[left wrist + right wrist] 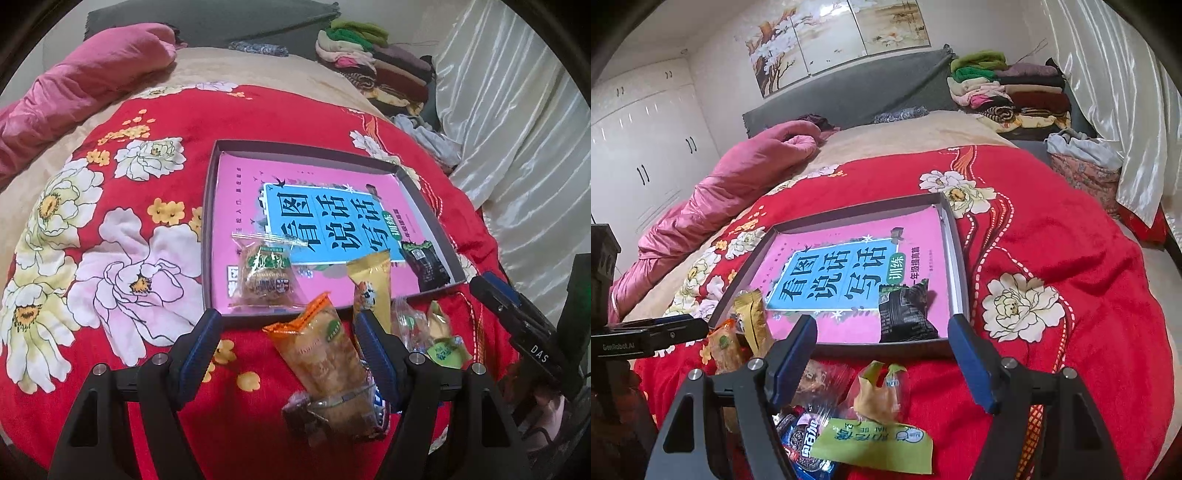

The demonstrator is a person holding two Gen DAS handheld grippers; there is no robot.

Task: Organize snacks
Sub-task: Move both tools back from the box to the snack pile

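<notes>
Right wrist view, green-labelled snack (875,424) between spread fingers (971,362), untouched

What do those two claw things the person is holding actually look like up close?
Each is a black plastic frame with triangular cut-outs and round silver bolts. The left gripper and the right gripper each carry two flat fingers faced with ribbed dark-blue pads. Seen from the side, their bodies bear small white lettering. No cables or sleeves show.
</notes>
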